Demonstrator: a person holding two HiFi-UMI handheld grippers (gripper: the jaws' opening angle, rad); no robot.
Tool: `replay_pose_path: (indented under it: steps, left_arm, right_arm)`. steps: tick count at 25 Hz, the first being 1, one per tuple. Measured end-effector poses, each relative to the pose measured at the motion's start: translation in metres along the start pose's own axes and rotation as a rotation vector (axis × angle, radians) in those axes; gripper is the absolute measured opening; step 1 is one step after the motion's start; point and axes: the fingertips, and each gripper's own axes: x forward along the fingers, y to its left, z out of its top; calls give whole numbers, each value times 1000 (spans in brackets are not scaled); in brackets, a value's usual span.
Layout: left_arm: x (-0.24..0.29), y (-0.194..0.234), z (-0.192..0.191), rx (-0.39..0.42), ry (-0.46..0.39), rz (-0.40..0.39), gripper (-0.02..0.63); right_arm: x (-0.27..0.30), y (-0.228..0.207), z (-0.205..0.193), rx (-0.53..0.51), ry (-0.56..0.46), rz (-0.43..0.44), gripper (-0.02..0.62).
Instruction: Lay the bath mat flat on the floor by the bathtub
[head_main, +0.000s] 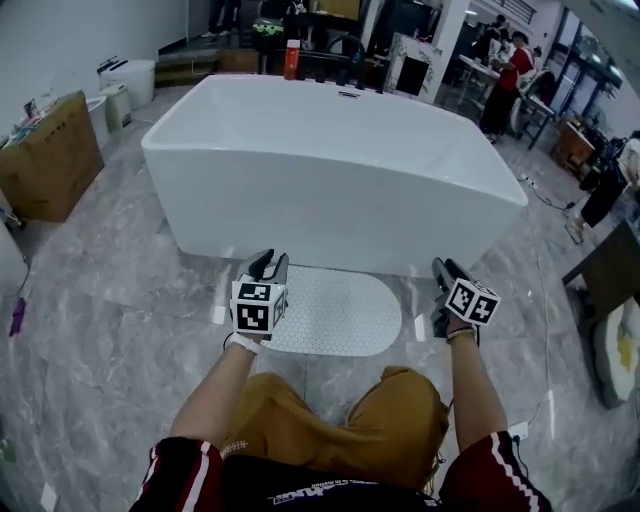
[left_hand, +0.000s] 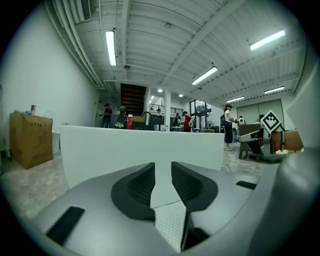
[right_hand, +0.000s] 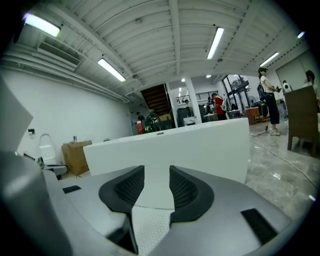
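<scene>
The white dotted bath mat (head_main: 335, 310) lies flat on the grey marble floor, right against the near side of the white bathtub (head_main: 330, 170). My left gripper (head_main: 265, 264) hangs above the mat's left end, open and empty. My right gripper (head_main: 447, 270) hangs off the mat's right end, also open and empty. In the left gripper view the gripper (left_hand: 162, 171) points level at the bathtub (left_hand: 125, 150), with the mat (left_hand: 170, 220) showing low between the jaws. The right gripper view shows the same: gripper (right_hand: 157, 175), bathtub (right_hand: 200, 145), mat (right_hand: 147, 222).
A cardboard box (head_main: 45, 155) stands at the left, with a white toilet (head_main: 125, 80) behind it. A red bottle (head_main: 291, 58) stands beyond the tub. People (head_main: 510, 80) stand at the back right. A dark table (head_main: 610, 270) is at the right edge.
</scene>
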Motion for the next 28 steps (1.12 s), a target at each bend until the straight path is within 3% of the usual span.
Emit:
replay_pose_path:
  steps: [5,10,13,17,22,28]
  left_arm:
    - [-15,-31,36,-26,-20,-116,115]
    - [-29,-39,73,-42,-106,-120,115]
    - [-31,-43,82,-61,-126,-107,115]
    - [-34,-45,84,-35,-128,-81,114]
    - [-26,-38,86,-40,-137,-29,114]
    - [13,-41,90,-76,-114,-22,112]
  right_arm:
    - [-16,61,48,146,-60,127,178]
    - [-18,103,73,34,-114,99,179]
    - [-11,100,48,40,-107,51,178]
    - [0,102,-1,-13,-12,71,176]
    - [6,107,-6,-134,1,81,176]
    - [10,98,-14,-123,31,101,176]
